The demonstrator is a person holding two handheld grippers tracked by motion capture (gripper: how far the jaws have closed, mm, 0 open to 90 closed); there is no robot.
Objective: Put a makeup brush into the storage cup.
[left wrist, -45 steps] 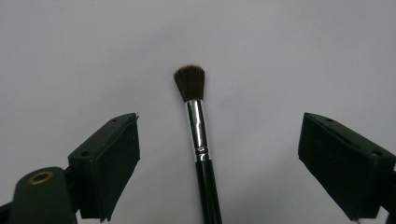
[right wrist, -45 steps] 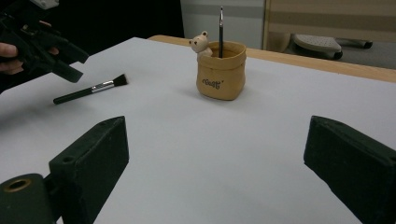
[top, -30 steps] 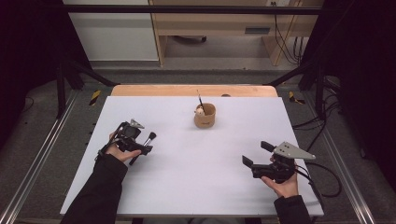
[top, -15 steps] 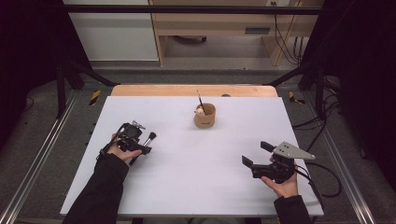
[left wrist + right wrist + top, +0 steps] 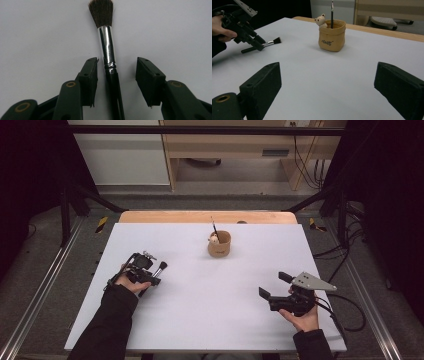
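A makeup brush (image 5: 107, 37) with dark bristles, a silver ferrule and a black handle lies flat on the white table (image 5: 200, 320) at the left. My left gripper (image 5: 117, 67) is lowered over it, open, with one jaw on each side of the ferrule and handle. From above, the brush (image 5: 159, 270) pokes out past the left gripper (image 5: 150, 279). My right gripper (image 5: 274, 285) is held open at the right front, with nothing between its fingers, and points toward a tan pouch-shaped cup (image 5: 331, 36).
The cup (image 5: 219, 245) stands at the middle back of the table and holds a thin upright brush (image 5: 332, 12) and a small bear figure (image 5: 321, 20). A wooden strip (image 5: 200, 216) runs along the far edge. Cables (image 5: 345, 305) trail off at the right.
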